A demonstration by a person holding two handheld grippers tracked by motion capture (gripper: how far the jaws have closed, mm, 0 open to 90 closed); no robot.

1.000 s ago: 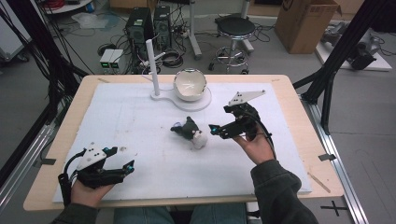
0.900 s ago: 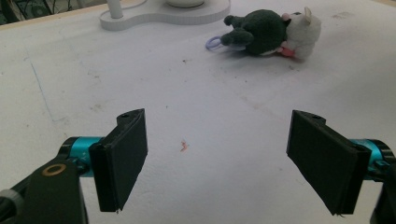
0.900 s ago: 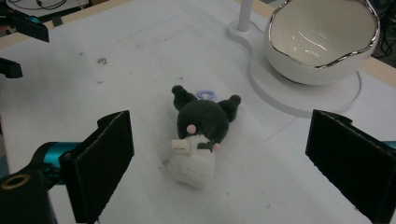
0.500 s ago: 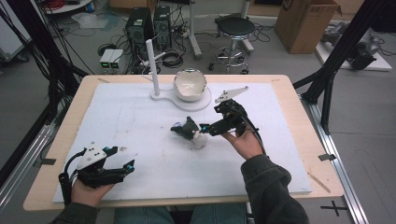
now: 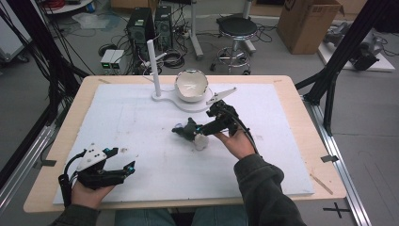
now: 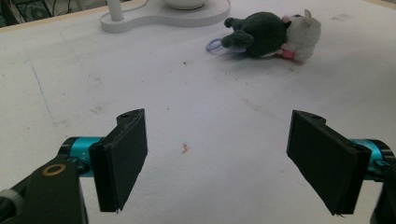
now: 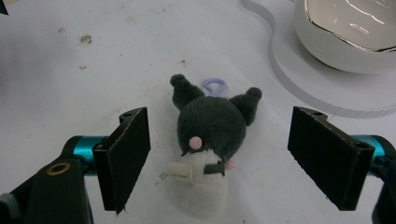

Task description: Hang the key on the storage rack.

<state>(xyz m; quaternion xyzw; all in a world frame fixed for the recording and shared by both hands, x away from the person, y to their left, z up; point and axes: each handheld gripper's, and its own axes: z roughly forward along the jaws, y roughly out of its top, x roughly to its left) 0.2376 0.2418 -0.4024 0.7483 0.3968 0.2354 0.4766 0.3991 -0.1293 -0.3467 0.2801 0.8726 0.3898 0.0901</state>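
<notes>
A small plush toy [image 5: 193, 133] with a dark grey head, white body and a lilac loop lies on the white mat [image 5: 141, 122] near the middle. My right gripper [image 5: 201, 130] hovers right at it, open, and the plush toy [image 7: 210, 140] lies between the two wide-spread jaws without touching either. My left gripper [image 5: 123, 168] rests at the mat's front left corner, open and holding nothing; its camera shows the plush toy [image 6: 268, 36] far ahead.
A white bowl [image 5: 191, 85] sits on a flat white stand [image 5: 181, 100] with an upright post [image 5: 153, 66] at the back of the mat. The wooden table [image 5: 301, 127] rims the mat. Computers, a stool and a cardboard box stand beyond.
My right gripper has moved left and down toward the plush toy, until its jaws straddle it. The left gripper has stayed put.
</notes>
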